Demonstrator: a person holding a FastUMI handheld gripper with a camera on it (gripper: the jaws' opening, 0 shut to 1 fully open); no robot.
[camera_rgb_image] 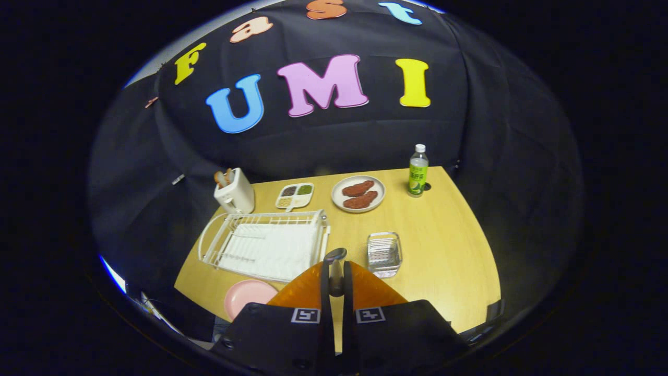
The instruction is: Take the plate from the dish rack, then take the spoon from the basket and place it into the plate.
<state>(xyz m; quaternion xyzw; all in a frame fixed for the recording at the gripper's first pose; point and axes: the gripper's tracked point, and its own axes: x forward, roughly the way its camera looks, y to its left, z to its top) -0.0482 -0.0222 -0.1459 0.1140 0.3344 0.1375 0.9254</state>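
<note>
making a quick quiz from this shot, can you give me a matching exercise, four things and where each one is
Things:
1. spoon
2. pink plate
3. wire basket
4. bottle

Places:
A. far corner of the table, beside the plate of food
B. on the table in front of the dish rack
C. clamped between the fingers of the claw
D. on the table just ahead of the claw, on the bottle's side

Pairs: 1-C, 2-B, 3-D, 4-A

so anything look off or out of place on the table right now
Nothing spilled, tipped or broken. The spoon stands upright, pinched between the shut jaws of the gripper, up off the table. The pink plate lies flat near the table's edge, close by the rack. The basket sits square.
</note>
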